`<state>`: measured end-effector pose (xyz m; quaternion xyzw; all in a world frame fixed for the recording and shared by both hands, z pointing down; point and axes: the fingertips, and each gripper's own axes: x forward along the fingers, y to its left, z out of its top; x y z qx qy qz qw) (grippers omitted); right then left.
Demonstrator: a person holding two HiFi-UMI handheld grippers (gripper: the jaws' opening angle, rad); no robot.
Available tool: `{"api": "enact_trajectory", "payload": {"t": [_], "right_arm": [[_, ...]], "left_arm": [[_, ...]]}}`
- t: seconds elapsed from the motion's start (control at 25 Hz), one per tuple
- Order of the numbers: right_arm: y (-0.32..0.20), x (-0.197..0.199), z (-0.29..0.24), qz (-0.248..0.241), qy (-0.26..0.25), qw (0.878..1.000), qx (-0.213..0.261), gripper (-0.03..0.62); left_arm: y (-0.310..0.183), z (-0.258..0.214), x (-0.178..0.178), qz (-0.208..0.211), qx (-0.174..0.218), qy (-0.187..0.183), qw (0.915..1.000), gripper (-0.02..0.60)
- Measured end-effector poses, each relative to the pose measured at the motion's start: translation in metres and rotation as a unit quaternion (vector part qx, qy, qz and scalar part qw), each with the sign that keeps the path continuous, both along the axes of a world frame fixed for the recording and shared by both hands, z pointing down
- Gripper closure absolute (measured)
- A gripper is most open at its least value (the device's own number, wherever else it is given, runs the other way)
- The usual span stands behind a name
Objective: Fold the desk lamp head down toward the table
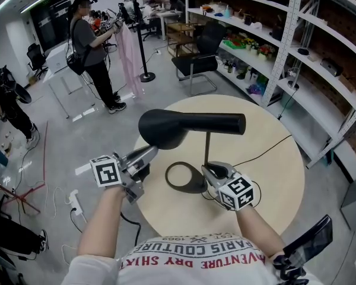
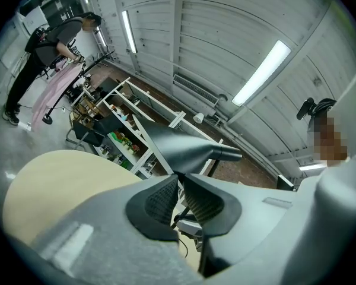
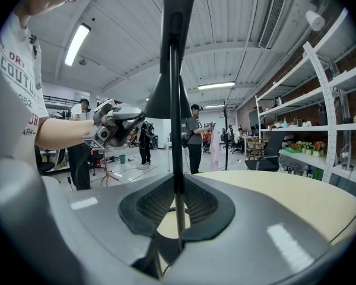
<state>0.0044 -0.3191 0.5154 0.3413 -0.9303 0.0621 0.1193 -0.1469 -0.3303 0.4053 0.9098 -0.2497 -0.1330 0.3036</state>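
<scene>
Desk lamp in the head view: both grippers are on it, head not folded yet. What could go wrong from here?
1. The left gripper pinches only the rim of the black cone-shaped lamp head; it may slip off as the head swings down.
2. The right gripper clamps the thin black stem, which could twist in the pads, letting the black ring base skid on the round beige table.

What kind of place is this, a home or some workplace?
Most likely a workplace, perhaps a lab or workshop. It has tall metal shelves loaded with assorted goods and a bare concrete floor, and another person is busy beside a coat stand.
</scene>
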Motion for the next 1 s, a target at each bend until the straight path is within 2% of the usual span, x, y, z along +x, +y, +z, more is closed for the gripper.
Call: {"api": "enact_trajectory", "payload": {"t": [0.72, 1.0], "right_arm": [[-0.002, 0.003, 0.0, -0.003, -0.002, 1.0, 0.002, 0.546], [-0.001, 0.002, -0.002, -0.004, 0.0, 1.0, 0.004, 0.546]], "left_arm": [[0.004, 0.018, 0.014, -0.002, -0.032, 0.014, 0.9994, 0.543], [0.009, 0.025, 0.02, 0.01, -0.043, 0.027, 0.9986, 0.543]]}}
